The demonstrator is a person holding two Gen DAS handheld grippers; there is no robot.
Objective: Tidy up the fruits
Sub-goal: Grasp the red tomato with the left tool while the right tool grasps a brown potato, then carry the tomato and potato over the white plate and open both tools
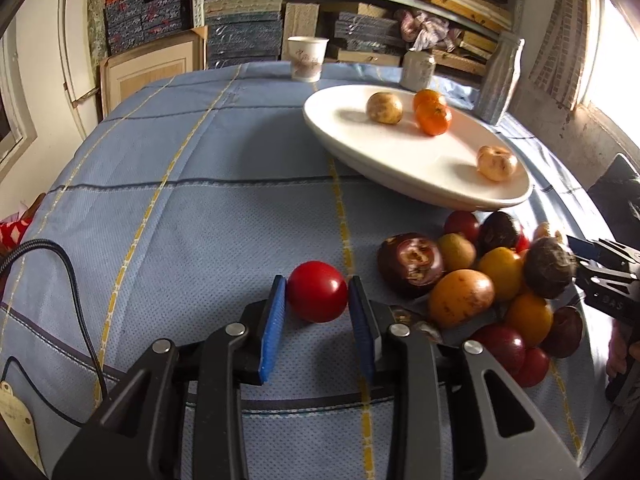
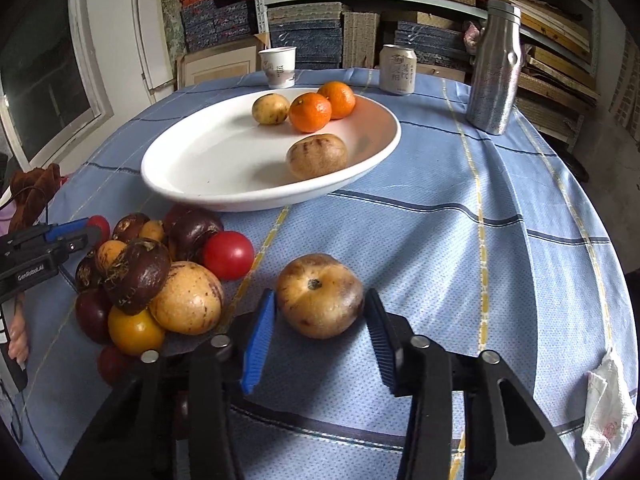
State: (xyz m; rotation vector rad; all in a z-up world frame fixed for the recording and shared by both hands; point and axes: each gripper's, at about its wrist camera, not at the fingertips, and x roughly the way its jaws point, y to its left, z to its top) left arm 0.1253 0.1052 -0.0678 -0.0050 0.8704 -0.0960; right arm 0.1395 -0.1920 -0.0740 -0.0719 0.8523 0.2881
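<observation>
My left gripper [image 1: 317,294] is shut on a red tomato [image 1: 318,296] that rests on the blue cloth, left of the fruit pile [image 1: 484,280]. In the right wrist view the left gripper [image 2: 86,230] shows at the left edge, behind the pile [image 2: 160,280]. My right gripper [image 2: 320,300] is shut on a tan, brown-mottled round fruit [image 2: 320,296], a blue pad against each side, to the right of the pile. The white plate [image 2: 208,168] behind holds two oranges [image 2: 310,112] and two tan fruits [image 2: 316,156]. In the left wrist view the plate [image 1: 400,160] lies at the upper right.
A paper cup [image 2: 278,66], a drink can [image 2: 397,70] and a metal bottle [image 2: 494,68] stand at the table's far side. A crumpled tissue [image 2: 608,412] lies at the right edge. A black cable [image 1: 76,292] crosses the cloth at the left. Stacked shelves fill the background.
</observation>
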